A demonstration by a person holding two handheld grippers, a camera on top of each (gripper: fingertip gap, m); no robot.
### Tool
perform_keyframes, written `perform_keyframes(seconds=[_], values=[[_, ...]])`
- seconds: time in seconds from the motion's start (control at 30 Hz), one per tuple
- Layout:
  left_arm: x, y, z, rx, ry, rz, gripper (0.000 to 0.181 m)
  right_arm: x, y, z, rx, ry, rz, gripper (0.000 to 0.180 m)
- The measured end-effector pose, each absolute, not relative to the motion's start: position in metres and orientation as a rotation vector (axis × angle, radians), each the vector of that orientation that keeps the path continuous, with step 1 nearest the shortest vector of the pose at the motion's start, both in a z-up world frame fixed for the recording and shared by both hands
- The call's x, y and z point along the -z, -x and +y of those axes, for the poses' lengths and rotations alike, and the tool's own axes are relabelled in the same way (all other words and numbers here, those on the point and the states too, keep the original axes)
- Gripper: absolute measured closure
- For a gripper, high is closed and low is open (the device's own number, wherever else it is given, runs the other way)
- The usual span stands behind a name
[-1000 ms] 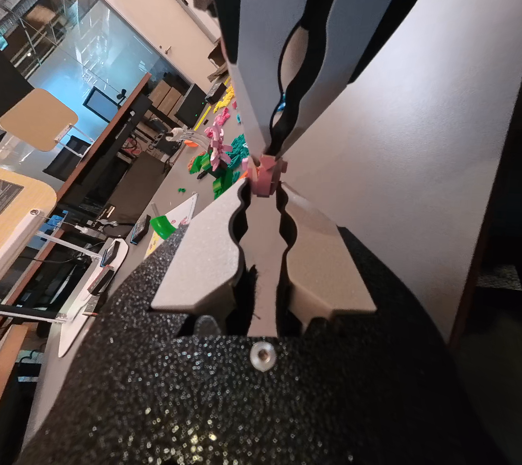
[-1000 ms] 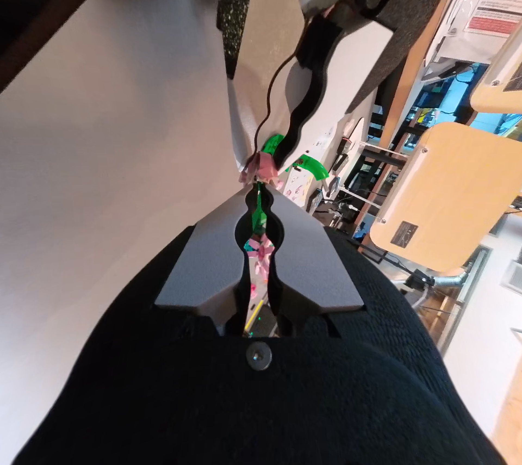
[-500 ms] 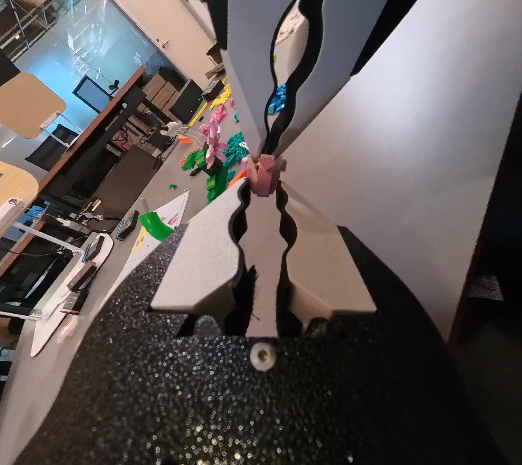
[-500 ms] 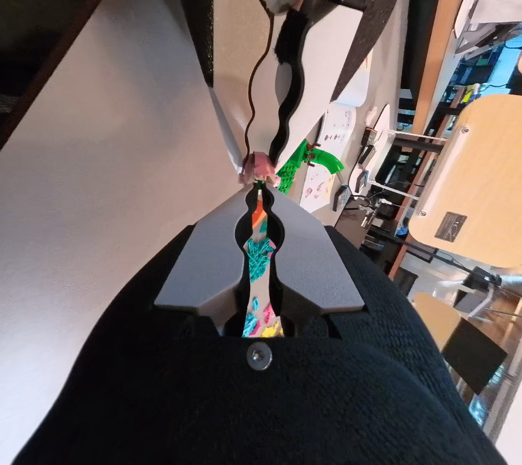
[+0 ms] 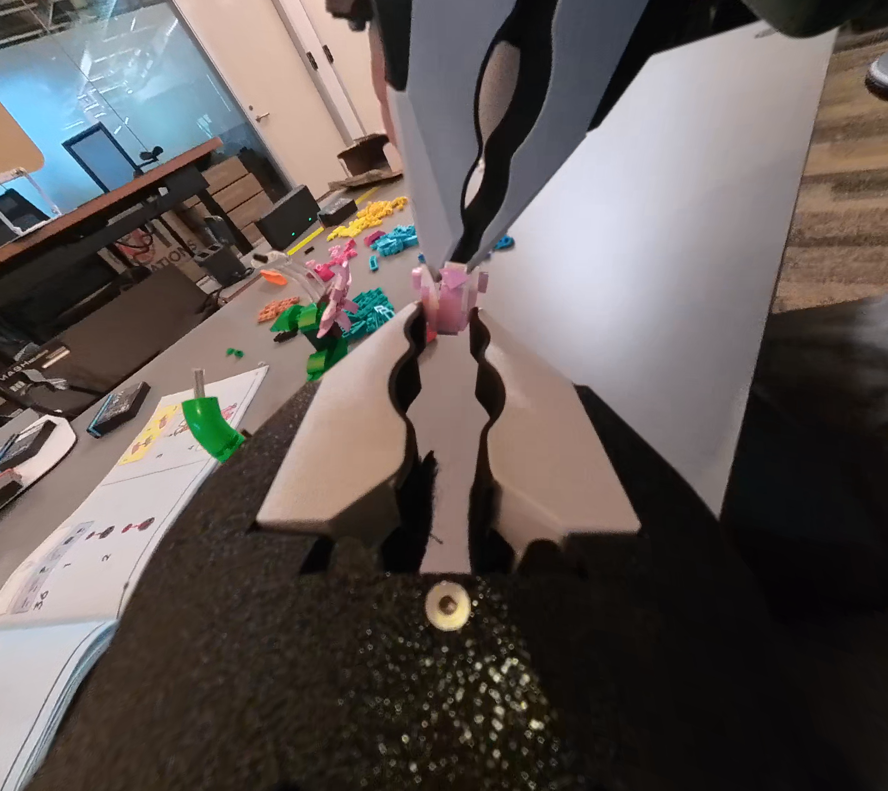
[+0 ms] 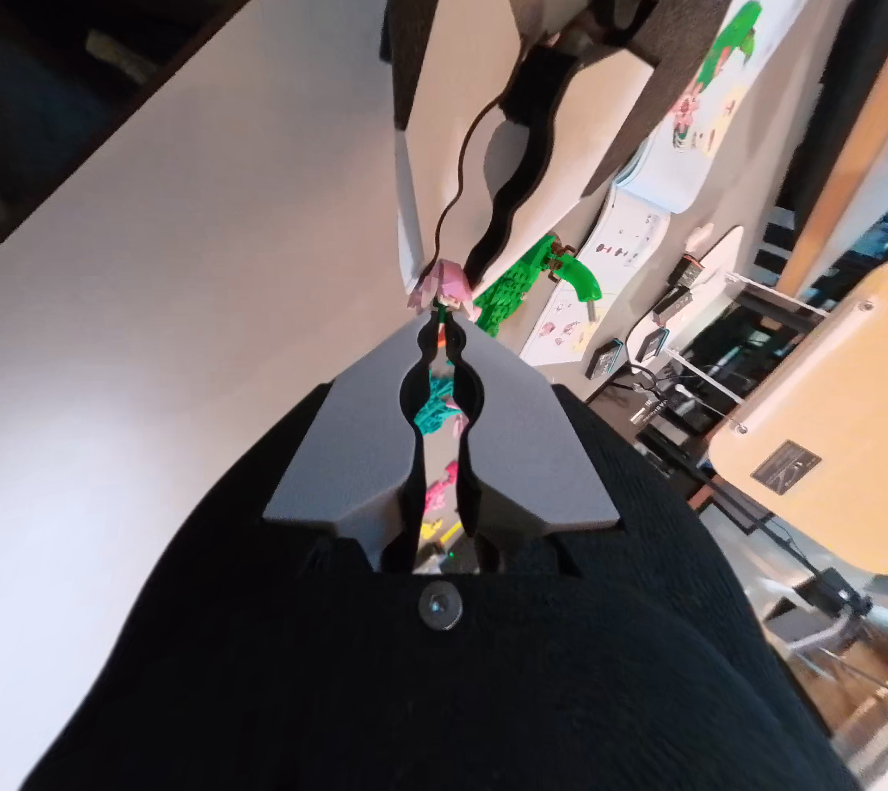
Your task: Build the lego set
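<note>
grippers, left [image 5: 447,316] and right [image 6: 439,323], both pinching pink flower piece [image 5: 449,299].

The small pink lego flower piece [image 5: 449,304] is sitting between the left gripper [image 5: 447,316] and right gripper [image 5: 454,270], above the grey tabletop [image 5: 192,335].

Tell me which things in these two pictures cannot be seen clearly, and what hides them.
- Pink flower piece, left wrist view: both grippers' tips cover its joints.
- Green stem, right wrist view: too thin; the right gripper hides its lower end.
- Instruction booklet, left wrist view: cut off by the left gripper's body.
</note>
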State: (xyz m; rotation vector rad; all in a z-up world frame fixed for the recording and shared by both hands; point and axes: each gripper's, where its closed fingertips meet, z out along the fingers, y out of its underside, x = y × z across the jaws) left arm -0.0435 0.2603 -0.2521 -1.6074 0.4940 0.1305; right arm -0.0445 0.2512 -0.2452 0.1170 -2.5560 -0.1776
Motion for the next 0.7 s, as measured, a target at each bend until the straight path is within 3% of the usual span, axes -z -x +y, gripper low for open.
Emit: perform_keyframes(seconds=[0.7], values=[[0.2460,0.0453,0.2602,-0.176,1.565,0.479,0.165,0.2396,0.0440,0.2517,0.180,-0.033,-2.637,0.179]])
